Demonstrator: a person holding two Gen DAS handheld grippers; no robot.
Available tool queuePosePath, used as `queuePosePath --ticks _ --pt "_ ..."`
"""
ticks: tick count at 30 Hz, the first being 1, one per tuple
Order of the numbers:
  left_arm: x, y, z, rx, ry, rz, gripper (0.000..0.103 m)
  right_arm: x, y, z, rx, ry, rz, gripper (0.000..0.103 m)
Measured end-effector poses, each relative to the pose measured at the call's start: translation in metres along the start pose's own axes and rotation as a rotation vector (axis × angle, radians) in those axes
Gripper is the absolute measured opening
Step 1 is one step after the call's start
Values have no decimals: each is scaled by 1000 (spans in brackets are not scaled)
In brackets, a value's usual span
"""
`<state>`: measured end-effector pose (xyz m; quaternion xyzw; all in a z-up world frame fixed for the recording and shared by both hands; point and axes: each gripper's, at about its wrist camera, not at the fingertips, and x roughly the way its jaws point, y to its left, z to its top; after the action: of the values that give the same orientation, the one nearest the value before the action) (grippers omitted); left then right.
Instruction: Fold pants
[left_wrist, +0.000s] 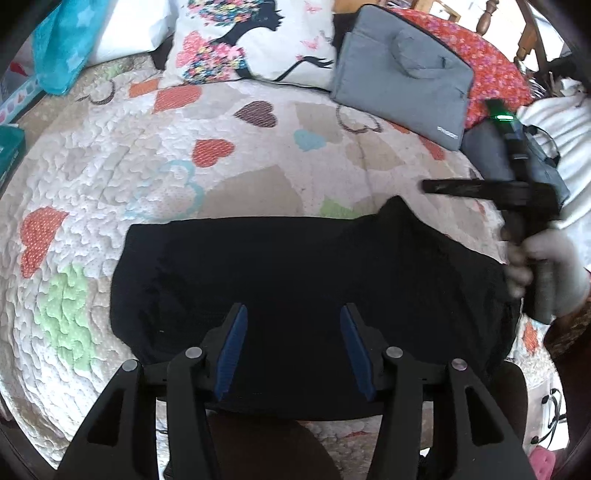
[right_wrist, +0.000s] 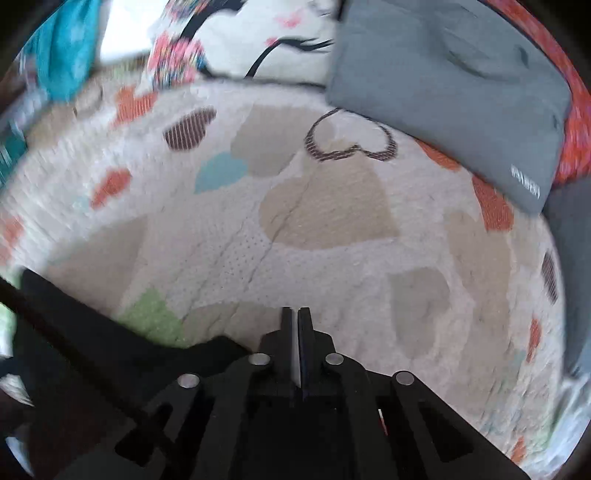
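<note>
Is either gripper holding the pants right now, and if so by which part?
Neither. The left gripper hangs open over the black pants; the right gripper is nearly shut on nothing.

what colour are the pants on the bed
Black pants, lying on the heart-patterned quilt; clearest in the left wrist view.

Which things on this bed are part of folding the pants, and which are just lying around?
Part of the job: black pants, left gripper, right gripper.

Lying about: gray bag, printed pillow, turquoise towel, heart quilt underneath.
</note>
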<state>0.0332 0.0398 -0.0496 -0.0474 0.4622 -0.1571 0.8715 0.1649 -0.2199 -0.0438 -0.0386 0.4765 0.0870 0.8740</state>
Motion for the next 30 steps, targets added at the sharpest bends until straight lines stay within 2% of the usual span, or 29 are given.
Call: queuePosePath --ticks 2,4,6,9,11,14,16,19,20,21,22,23,28,30 --pt "-2 -8 -2 16 -7 -15 54 -37 -34 -15 65 -52 32 22" --pt "-2 -14 -3 23 -7 -26 55 -74 -76 -43 138 -84 45 23" --pt "1 -22 -3 28 3 -42 55 -104 -123 -80 223 -93 13 23" --pt "3 -37 -6 43 10 -54 55 -121 -168 -127 308 -74 -28 23" --pt "1 -47 -9 52 11 -60 55 -123 -188 -154 362 -61 -17 23" --pt "-5 -59 -14 68 11 -56 55 -112 -195 -181 403 -49 25 25" --pt "-9 -64 -16 76 10 -44 55 -99 -192 -188 401 -25 35 34" --pt "-16 -66 -20 71 7 -35 55 -78 -176 -195 354 23 2 37" --pt "-18 -66 -20 66 5 -31 56 -72 -169 -195 323 43 -33 37" --pt "-18 -65 -20 62 5 -29 56 -70 -165 -198 300 58 -58 32" --pt "-18 -65 -20 57 6 -26 56 -70 -162 -199 277 59 -66 12" --pt "-18 -64 -20 51 8 -24 56 -72 -160 -199 269 52 -73 9" --pt "-9 -63 -17 17 19 -22 56 -112 -163 -178 261 -73 -80 7" --pt "-5 -66 -15 9 19 -24 56 -115 -169 -168 273 -88 -89 7"
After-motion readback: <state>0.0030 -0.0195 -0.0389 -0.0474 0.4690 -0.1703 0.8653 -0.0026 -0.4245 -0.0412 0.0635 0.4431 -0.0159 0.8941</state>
